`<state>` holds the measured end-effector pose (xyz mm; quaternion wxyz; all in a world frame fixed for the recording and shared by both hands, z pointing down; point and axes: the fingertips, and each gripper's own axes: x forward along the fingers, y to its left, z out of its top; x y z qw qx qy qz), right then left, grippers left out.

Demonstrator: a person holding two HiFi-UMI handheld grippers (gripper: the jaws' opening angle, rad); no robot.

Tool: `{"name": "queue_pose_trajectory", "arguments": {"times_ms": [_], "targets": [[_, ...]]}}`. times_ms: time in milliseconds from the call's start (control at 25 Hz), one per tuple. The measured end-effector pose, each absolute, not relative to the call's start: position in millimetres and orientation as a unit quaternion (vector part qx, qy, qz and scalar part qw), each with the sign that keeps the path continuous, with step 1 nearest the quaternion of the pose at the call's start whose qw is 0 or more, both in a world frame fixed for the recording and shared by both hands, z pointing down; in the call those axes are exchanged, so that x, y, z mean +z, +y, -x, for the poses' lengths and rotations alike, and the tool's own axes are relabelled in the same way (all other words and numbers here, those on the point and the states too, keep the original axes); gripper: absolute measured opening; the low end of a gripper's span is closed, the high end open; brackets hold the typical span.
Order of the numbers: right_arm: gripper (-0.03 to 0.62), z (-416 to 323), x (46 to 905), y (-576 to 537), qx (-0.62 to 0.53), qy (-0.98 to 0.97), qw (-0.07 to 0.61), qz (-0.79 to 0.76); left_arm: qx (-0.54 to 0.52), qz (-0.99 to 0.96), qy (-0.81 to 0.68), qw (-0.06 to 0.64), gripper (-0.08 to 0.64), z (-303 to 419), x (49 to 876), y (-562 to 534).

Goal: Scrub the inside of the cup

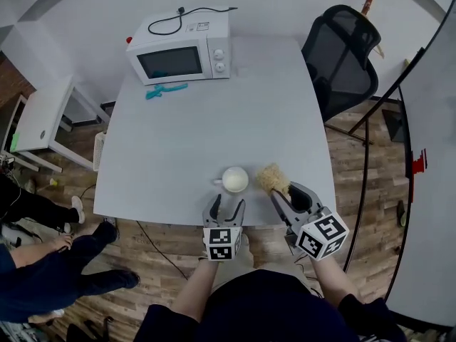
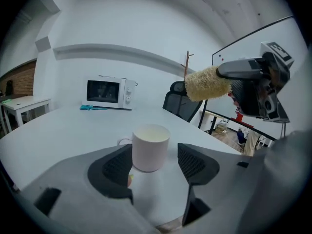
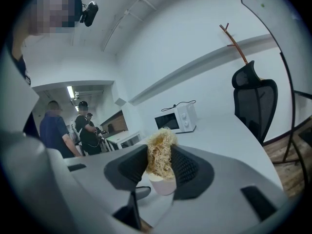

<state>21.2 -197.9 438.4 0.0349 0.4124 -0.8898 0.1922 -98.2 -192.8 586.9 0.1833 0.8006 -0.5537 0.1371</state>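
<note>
The left gripper (image 1: 224,205) is held at the near edge of the table (image 1: 214,120) with its jaws spread apart and nothing pressed between the pads. On the cube at its back, black-and-white square markers are carried, but no letters or numbers can be read there. The white cup (image 1: 235,179) is found just ahead of this gripper's tips, upright on the table and in line with the gap between the jaws, with its handle turned to the gripper's left; whether the left pad touches it cannot be told. To the right of the left gripper, the right gripper (image 1: 282,195) is seen with its jaws closed on a tan, fibrous scrubber (image 1: 273,179), which is clamped between both pads and sticks out beyond their tips. The scrubber is held just beside the cup, to the cup's right, and outside it. A marker cube without legible writing is borne by this gripper too. Well beyond both grippers, at the far left corner of the table, a white microwave (image 1: 182,48) is set, with a black cable (image 1: 178,16) lying on its top beside a label whose print is too small to be read. A teal object (image 1: 166,90) is laid just in front of the microwave. Past the table's far right side, a black office chair (image 1: 342,55) is placed.
</note>
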Motion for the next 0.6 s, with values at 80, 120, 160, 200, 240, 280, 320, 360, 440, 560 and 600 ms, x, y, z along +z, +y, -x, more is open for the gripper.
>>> {"name": "queue_pose_trajectory", "arguments": {"times_ms": [80,120,160,200,240,280,320,360,440,560,600], "targets": [[0.152,-23.5,441.9,-201.1,0.196,-0.886,0.037,-0.419,0.143,-0.801,-0.553,0.181,0.297,97.7,596.6,-201.3],[0.152,-24.3,443.8,-202.3,0.198,-0.884,0.038,-0.422,0.146,-0.800,-0.554,0.181,0.308,97.5,600.3,-205.4],[0.152,-25.0,445.7,-203.3,0.201,-0.882,0.040,-0.425,0.147,-0.799,-0.554,0.183,0.316,97.0,603.4,-209.1],[0.152,-25.4,447.4,-204.3,0.203,-0.880,0.041,-0.428,0.149,-0.798,-0.553,0.186,0.320,96.2,606.8,-212.3],[0.152,-25.7,449.0,-205.3,0.205,-0.878,0.042,-0.430,0.150,-0.798,-0.552,0.189,0.322,95.2,610.4,-215.3],[0.152,-25.8,450.4,-206.5,0.207,-0.877,0.043,-0.432,0.152,-0.799,-0.551,0.190,0.325,94.1,613.9,-218.4],[0.152,-25.7,451.3,-207.7,0.208,-0.876,0.043,-0.433,0.155,-0.798,-0.551,0.188,0.331,93.3,616.9,-221.4],[0.152,-25.5,452.1,-209.1,0.209,-0.875,0.043,-0.434,0.159,-0.798,-0.551,0.184,0.335,92.6,619.4,-224.6],[0.152,-25.8,453.7,-212.0,0.211,-0.873,0.043,-0.437,0.168,-0.798,-0.553,0.174,0.346,90.9,623.7,-230.9],[0.152,-27.1,456.1,-216.0,0.215,-0.870,0.045,-0.441,0.177,-0.799,-0.552,0.163,0.362,85.9,628.8,-238.5],[0.152,-27.4,457.3,-216.9,0.216,-0.869,0.046,-0.442,0.178,-0.799,-0.552,0.160,0.366,84.5,629.7,-240.6]]}}
